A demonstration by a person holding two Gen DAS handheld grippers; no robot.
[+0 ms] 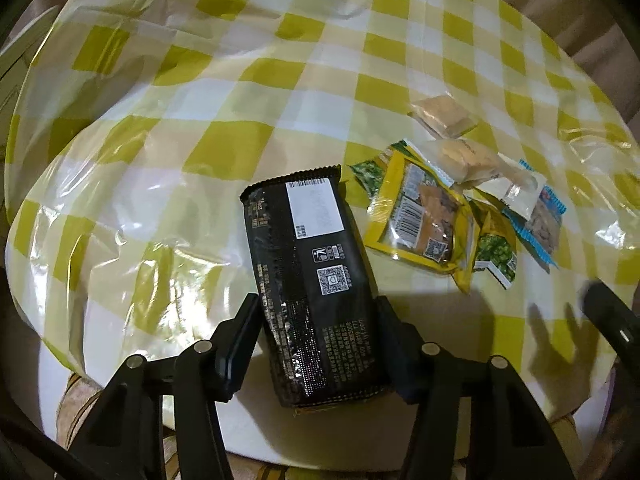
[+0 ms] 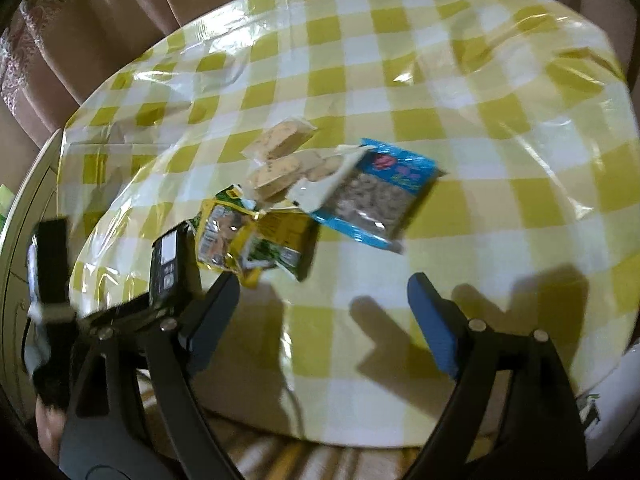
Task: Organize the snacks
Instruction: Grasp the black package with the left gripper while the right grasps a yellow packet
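Note:
My left gripper (image 1: 316, 300) is shut on a long black snack pack (image 1: 312, 280), its pads pressing both long sides near the table's front edge. To the right lies a loose pile: a yellow pack (image 1: 424, 220), green pea packs (image 1: 496, 248), a blue-edged nut pack (image 1: 544, 216) and clear-wrapped biscuits (image 1: 444, 116). In the right wrist view my right gripper (image 2: 323, 280) stands open over bare cloth, in front of the nut pack (image 2: 380, 196), the biscuits (image 2: 284, 140) and the yellow pack (image 2: 224, 236). The black pack (image 2: 168, 264) shows at its left.
The round table (image 2: 500, 128) wears a yellow-and-white checked cloth under wrinkled clear plastic. Brown curtains (image 2: 120, 8) hang behind it. Its front rim runs just below both grippers. A hand (image 2: 48, 420) shows at the lower left.

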